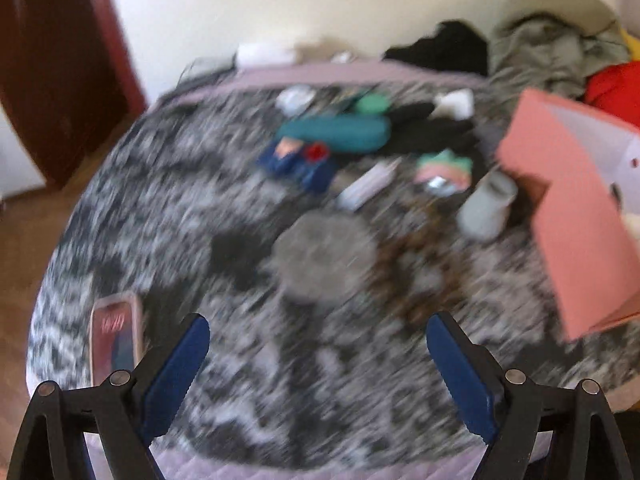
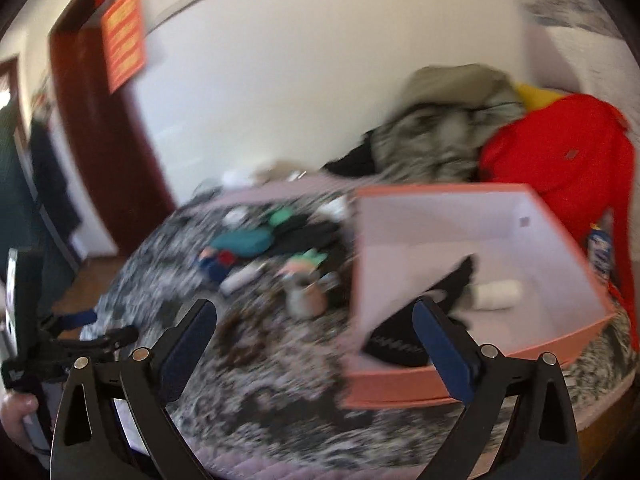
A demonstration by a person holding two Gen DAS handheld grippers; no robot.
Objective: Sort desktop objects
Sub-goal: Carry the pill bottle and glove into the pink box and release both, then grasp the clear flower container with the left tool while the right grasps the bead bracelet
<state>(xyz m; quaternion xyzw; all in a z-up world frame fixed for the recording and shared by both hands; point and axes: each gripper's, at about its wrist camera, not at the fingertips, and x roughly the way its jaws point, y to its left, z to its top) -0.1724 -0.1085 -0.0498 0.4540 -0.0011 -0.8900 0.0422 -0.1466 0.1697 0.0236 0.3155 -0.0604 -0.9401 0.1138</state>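
Blurred views, left gripper (image 1: 318, 334) and right gripper (image 2: 314, 322) both spread wide and empty above a patterned blanket (image 1: 168, 184), scattered small items mid-blanket including a teal case (image 1: 334, 133), pink box (image 2: 480, 248) to the right.

- White wall (image 2: 304, 92) spans twelve o'clock.
- Dark red-brown door (image 2: 100, 140) at ten o'clock, bearing a red notice (image 2: 123, 38).
- Wooden floor (image 1: 44, 216) at nine o'clock.
- Clothes heap (image 2: 460, 136) at two o'clock.
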